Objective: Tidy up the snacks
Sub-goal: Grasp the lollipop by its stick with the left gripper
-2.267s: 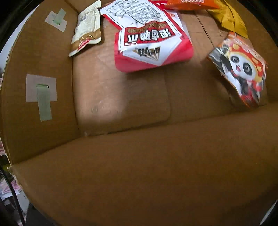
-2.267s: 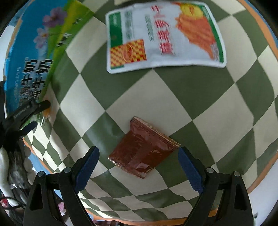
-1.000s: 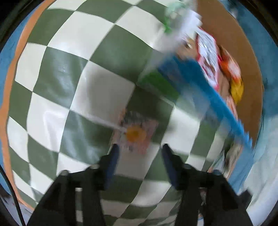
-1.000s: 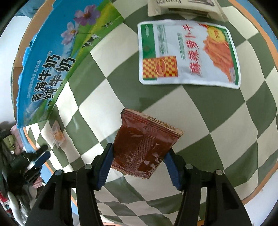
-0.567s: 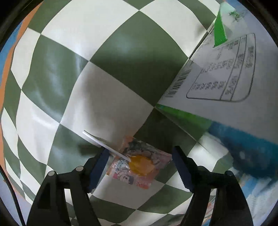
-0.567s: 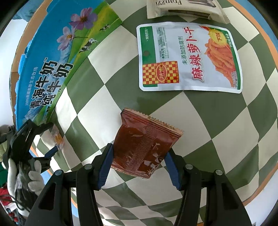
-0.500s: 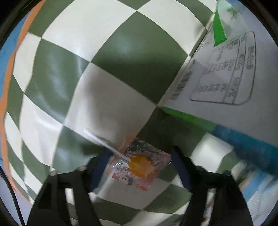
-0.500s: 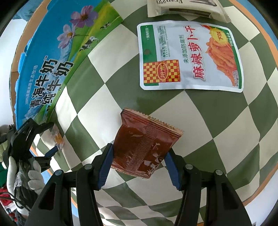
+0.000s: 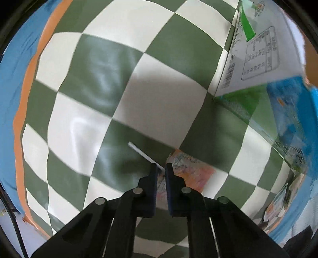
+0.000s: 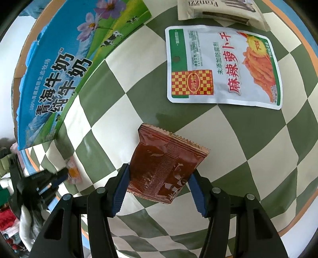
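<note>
My left gripper [image 9: 161, 168] is shut on a small pink-and-orange lollipop packet [image 9: 190, 170] with a white stick [image 9: 142, 152], down at the checkered cloth beside the milk carton box [image 9: 256, 55]. My right gripper [image 10: 159, 176] is shut on a dark red-brown snack packet [image 10: 167, 164] and holds it above the cloth. The left gripper [image 10: 59, 178] and the lollipop packet [image 10: 72, 171] also show at the lower left of the right wrist view.
A white-and-green radish snack bag [image 10: 222, 67] and a beige Franzzi packet [image 10: 220, 10] lie on the green-and-white checkered cloth [image 10: 258, 158]. The blue milk carton box [image 10: 65, 65] stands at the left. The cloth's orange edge [image 9: 25, 99] runs along the left.
My left gripper has closed its fingers onto the lollipop packet at its stick end. My right gripper keeps holding the red-brown packet and has barely moved.
</note>
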Available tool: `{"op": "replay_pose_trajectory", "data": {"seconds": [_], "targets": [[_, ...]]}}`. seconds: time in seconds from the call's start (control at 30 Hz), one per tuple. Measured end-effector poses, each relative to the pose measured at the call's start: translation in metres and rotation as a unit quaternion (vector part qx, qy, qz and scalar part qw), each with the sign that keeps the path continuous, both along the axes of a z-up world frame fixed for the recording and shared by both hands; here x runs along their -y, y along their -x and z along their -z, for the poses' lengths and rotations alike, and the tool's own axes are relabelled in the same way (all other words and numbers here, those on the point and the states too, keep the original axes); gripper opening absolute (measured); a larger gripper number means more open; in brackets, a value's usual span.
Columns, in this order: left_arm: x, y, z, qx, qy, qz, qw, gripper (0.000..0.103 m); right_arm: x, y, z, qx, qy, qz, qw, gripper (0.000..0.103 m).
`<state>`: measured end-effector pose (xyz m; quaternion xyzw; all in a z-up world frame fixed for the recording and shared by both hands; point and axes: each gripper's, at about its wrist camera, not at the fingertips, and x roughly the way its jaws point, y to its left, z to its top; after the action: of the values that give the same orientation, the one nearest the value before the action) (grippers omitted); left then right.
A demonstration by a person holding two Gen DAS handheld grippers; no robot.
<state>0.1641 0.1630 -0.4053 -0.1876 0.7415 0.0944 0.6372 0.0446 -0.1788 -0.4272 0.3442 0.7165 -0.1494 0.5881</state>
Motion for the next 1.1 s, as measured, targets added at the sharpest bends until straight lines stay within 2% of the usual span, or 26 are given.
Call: {"op": "replay_pose_trajectory", "data": {"seconds": [0.07,0.13,0.2,0.27,0.3,0.37,0.43,0.5,0.57,0.63,0.67,0.73,0.77,0.8,0.9,1.1], "targets": [[-0.013,0.008,-0.001,-0.002,0.037,-0.041,0.9985,0.007,0.002,-0.002,-0.005,0.004,0.001,-0.004,1.0,0.06],[-0.032,0.019,0.006,-0.015,0.095,-0.1,0.9903,0.013,0.002,-0.005,-0.007,0.006,0.001,-0.008,1.0,0.06],[-0.051,0.033,0.016,-0.022,0.145,-0.166,0.9751,0.041,0.002,-0.007,-0.009,0.007,-0.001,-0.01,1.0,0.06],[-0.06,0.036,0.022,-0.026,0.169,-0.207,0.9632,0.059,0.003,-0.01,-0.01,0.01,-0.001,-0.009,1.0,0.06],[-0.063,0.04,0.025,-0.026,0.185,-0.234,0.9542,0.061,0.003,-0.01,-0.01,0.01,0.0,-0.009,1.0,0.06],[-0.067,0.041,0.032,-0.035,0.193,-0.257,0.9462,0.065,0.004,-0.012,-0.011,0.011,-0.001,-0.008,1.0,0.06],[-0.064,0.037,0.039,-0.044,0.181,-0.257,0.9483,0.07,0.003,-0.012,-0.011,0.011,-0.001,-0.009,1.0,0.06],[-0.054,0.029,0.045,-0.061,0.153,-0.232,0.9587,0.076,0.001,-0.013,-0.01,0.011,-0.001,-0.011,1.0,0.06],[-0.049,0.018,0.046,-0.08,0.12,-0.209,0.9672,0.076,0.0,-0.012,-0.009,0.01,-0.002,-0.013,1.0,0.06],[-0.043,0.008,0.048,-0.095,0.082,-0.186,0.9745,0.076,-0.001,-0.012,-0.009,0.009,-0.002,-0.013,1.0,0.06],[-0.04,0.003,0.047,-0.092,0.071,-0.178,0.9771,0.072,-0.001,-0.012,-0.009,0.008,-0.002,-0.014,1.0,0.06],[-0.039,0.0,0.039,-0.078,0.059,-0.154,0.9833,0.045,-0.002,-0.012,-0.008,0.008,-0.003,-0.012,1.0,0.06],[-0.038,-0.004,0.035,-0.072,0.063,-0.146,0.9846,0.023,-0.002,-0.012,-0.009,0.009,-0.002,-0.013,1.0,0.06],[-0.041,-0.003,0.032,-0.071,0.075,-0.141,0.9846,0.014,-0.002,-0.013,-0.009,0.01,-0.001,-0.015,1.0,0.06],[-0.054,0.009,0.031,-0.069,0.075,-0.128,0.9864,0.01,-0.003,-0.015,-0.01,0.013,0.0,-0.016,1.0,0.06],[-0.041,0.037,0.017,-0.058,0.066,-0.104,0.9906,0.007,0.003,-0.016,-0.015,0.019,0.002,-0.021,1.0,0.06]]}}
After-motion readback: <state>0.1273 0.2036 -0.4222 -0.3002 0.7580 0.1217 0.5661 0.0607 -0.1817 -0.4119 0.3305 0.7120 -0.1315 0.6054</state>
